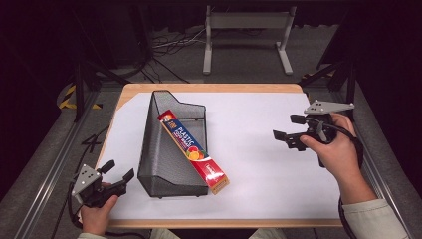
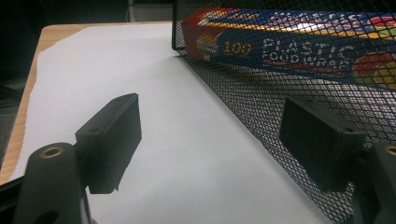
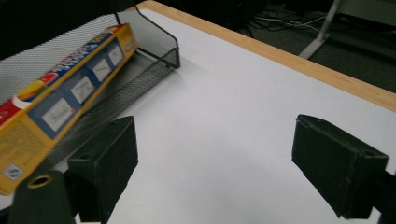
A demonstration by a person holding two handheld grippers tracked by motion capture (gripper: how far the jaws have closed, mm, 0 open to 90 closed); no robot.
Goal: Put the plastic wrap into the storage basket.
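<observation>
Down at the bottom edge of the high view, around 7 o'clock, I've got my left gripper (image 1: 118,172) sitting by the near left corner of the table (image 1: 278,88), jaws spread wide with nothing between them. From its own camera the two black jaws frame bare white paper (image 2: 154,116), and the right-hand jaw sits just in front of the mesh wall.

That mesh wall belongs to the black wire-mesh basket (image 1: 157,149) (one of those tall-sided file-holder shapes), which stands on the white sheet left of centre. Lying in it at a slant is a long box of plastic food wrap (image 1: 194,152): its far end rests inside toward 11 o'clock, and its near end pokes out over the basket's low front edge toward 5 o'clock. Through the mesh the left gripper view reads the lettering on the box (image 2: 299,46) pretty clearly.

Over at 3 o'clock, my right gripper (image 1: 287,128) hangs above the right side of the sheet, well apart from the basket, its jaws pointing left toward it. Those jaws are parted too and hold nothing. Its camera looks along them at open paper, with the basket (image 3: 159,56) and the yellow side of the box (image 3: 70,93) off at about 10 o'clock, and the wooden table edge (image 3: 299,60) running across the far side.

Beyond the table, at 12 o'clock, a grey metal stand (image 1: 246,35) sits on the floor among some loose cables (image 1: 171,42).
</observation>
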